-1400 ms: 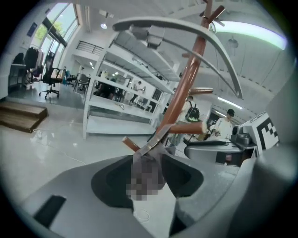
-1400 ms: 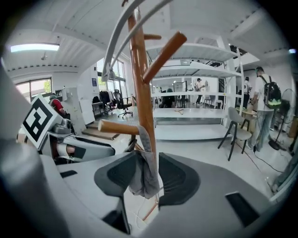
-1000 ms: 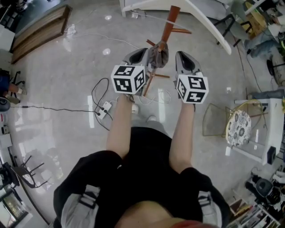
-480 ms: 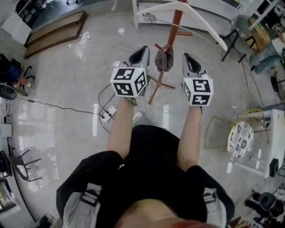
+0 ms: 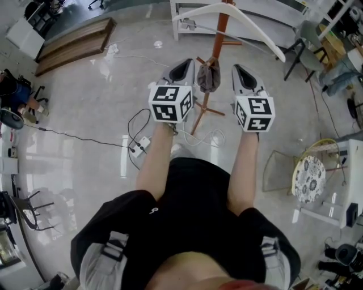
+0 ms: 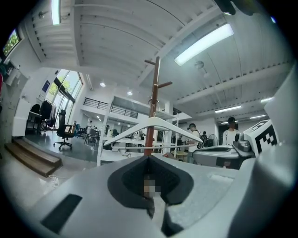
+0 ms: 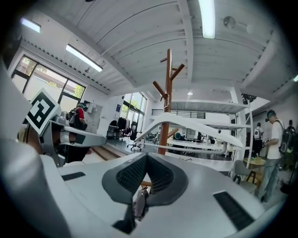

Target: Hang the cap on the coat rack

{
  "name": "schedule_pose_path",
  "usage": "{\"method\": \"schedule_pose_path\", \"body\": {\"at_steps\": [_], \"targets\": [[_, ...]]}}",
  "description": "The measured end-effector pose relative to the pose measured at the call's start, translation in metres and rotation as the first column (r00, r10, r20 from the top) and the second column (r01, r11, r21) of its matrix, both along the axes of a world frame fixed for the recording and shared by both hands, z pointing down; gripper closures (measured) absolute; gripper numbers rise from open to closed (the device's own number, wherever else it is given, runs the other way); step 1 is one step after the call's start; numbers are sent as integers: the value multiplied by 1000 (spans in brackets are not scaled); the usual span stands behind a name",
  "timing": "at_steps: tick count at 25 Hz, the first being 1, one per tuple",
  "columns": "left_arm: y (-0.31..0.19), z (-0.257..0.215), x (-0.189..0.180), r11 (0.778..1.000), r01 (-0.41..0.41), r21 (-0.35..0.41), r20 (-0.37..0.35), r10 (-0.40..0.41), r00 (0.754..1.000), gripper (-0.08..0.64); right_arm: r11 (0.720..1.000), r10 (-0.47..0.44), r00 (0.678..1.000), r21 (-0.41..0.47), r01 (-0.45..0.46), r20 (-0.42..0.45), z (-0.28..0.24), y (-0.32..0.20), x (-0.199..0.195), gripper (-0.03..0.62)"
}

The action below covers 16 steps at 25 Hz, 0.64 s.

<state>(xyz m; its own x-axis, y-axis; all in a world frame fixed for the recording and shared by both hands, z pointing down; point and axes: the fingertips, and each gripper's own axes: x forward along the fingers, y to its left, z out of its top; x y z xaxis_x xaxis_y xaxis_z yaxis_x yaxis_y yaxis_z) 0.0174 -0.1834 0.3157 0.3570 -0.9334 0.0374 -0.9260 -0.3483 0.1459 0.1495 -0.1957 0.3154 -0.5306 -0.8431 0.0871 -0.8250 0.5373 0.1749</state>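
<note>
Head view: we are looking steeply down at the coat rack [image 5: 219, 29]. The cap [image 5: 208, 74] is hanging on one of its pegs, crumpled and grey-brown, right between our two tools. We are holding the left gripper [image 5: 185, 62] just beside the cap on one side. The right gripper [image 5: 238, 69] is hovering near it on the other, with a clear gap. In the left gripper view the jaws are pressing together with nothing between them, and the wooden pole is rising straight ahead. In the right gripper view the jaws are likewise closed and empty. A white hanger [image 5: 241, 16] is sitting across the pole, and a power strip [image 5: 139, 146] is lying on the floor.
</note>
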Motion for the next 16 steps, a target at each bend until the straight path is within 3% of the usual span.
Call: {"method": "schedule_pose_path", "body": {"at_steps": [4, 8, 16], "targets": [[-2, 1, 14, 1000, -3, 2, 25, 3, 1000, 561, 1000, 0, 1000, -5, 1, 15, 1, -3, 12, 595], [0, 2, 19, 999, 29, 33, 188, -35, 981, 561, 1000, -20, 999, -8, 21, 25, 1, -3, 8, 595], [-14, 2, 21, 999, 33, 38, 154, -38, 987, 561, 999, -30, 998, -15, 31, 54, 7, -23, 13, 595]]}}
